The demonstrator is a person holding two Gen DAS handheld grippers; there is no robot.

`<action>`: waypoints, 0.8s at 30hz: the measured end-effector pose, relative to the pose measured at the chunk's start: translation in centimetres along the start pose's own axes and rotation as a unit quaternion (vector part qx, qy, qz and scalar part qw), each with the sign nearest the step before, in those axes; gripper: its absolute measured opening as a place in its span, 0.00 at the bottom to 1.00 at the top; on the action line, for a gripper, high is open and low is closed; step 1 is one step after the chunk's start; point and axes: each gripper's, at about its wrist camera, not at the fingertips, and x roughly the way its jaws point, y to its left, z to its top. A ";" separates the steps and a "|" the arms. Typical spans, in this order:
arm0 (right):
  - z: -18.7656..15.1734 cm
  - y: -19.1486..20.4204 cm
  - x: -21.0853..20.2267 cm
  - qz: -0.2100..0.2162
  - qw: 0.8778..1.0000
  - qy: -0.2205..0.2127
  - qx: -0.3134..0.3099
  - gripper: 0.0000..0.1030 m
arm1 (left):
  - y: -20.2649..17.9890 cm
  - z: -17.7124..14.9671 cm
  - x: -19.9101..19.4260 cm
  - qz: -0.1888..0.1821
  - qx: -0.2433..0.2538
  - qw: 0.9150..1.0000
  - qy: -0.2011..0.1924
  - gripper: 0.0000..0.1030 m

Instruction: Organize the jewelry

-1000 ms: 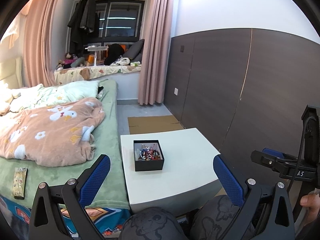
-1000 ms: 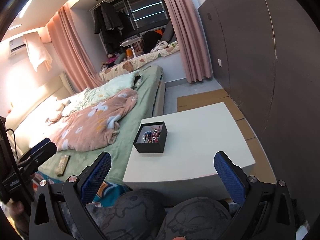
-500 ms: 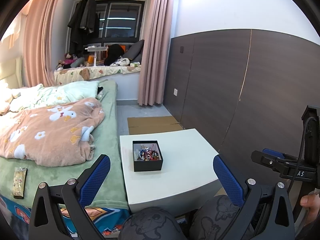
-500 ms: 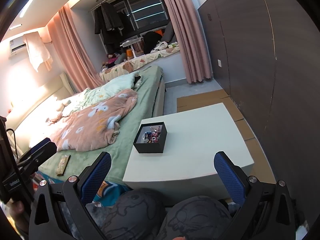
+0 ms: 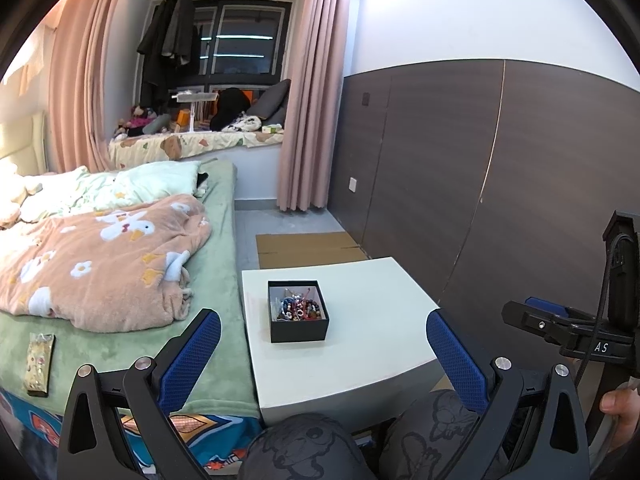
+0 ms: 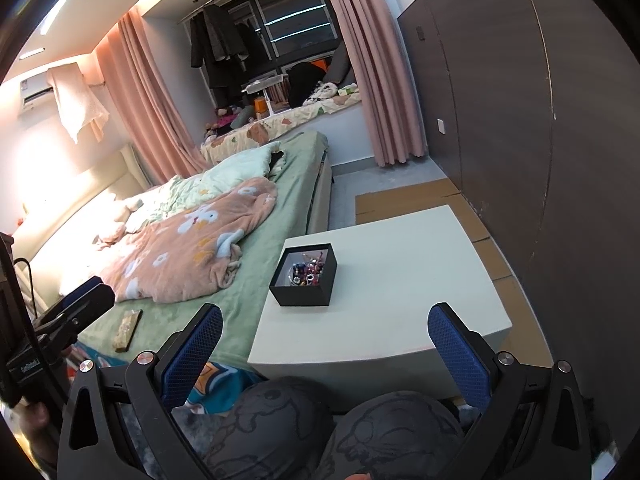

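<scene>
Both the left tool (image 5: 322,356) and right tool (image 6: 325,352) hang spread and empty, well short of the black box (image 5: 298,311) of tangled jewelry (image 5: 297,307) on the white table (image 5: 372,320), so any reach should descend straight over the box, pinching one strand

Sharp, evenly lit fisheye views; glare whitens the headboard wall (image 6: 60,200).

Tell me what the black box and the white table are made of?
The black box looks like matte cardboard: thin straight walls, no shine. The white table looks like painted or laminated board, smooth with a soft sheen; which one is hard to tell.
</scene>
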 end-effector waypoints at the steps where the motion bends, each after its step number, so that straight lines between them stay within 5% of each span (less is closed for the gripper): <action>1: 0.0 0.0 0.0 0.000 1.000 0.000 0.000 1.00 | 0.0 0.0 0.0 0.000 0.000 1.000 0.000 1.00; 24: 0.0 0.6 -0.1 0.000 1.000 0.002 -0.002 1.00 | 0.2 0.1 -0.2 -0.001 -0.001 1.000 -0.005 1.00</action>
